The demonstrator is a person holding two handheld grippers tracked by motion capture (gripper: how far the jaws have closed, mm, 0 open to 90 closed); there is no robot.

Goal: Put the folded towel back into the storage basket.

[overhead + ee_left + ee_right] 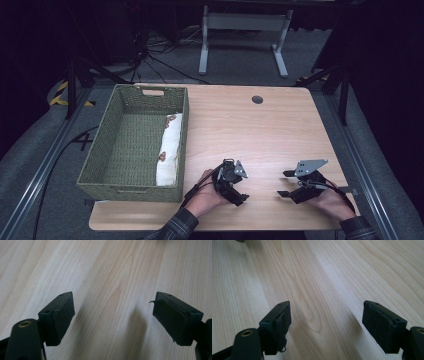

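- The folded cloth (170,150), white with small brown printed figures, lay inside the green woven basket (100,150), pressed up against the basket's right-hand wall and running along most of that wall.
- The rest of the basket floor was bare weave, and the basket sat at the left of the wooden table (260,130), its near edge close to the table's front.
- The left gripper (239,196) was low over the bare tabletop, just right of the basket's near corner; in the left gripper view its two black pads (61,315) stood wide apart with nothing but wood grain between them.
- The right gripper (285,183) was well apart to the right, also low over the table; the right gripper view showed its pads (279,325) spread wide and empty too.
- Neither claw touched the cloth or the basket.
- Judging from this layout, the stowing of the cloth looked done: it was already in the basket, and both hands sat empty near the person's edge of the table.
- Nothing else lay on the table to be put away, so little or nothing seemed left, unless the cloth was to be laid flatter.
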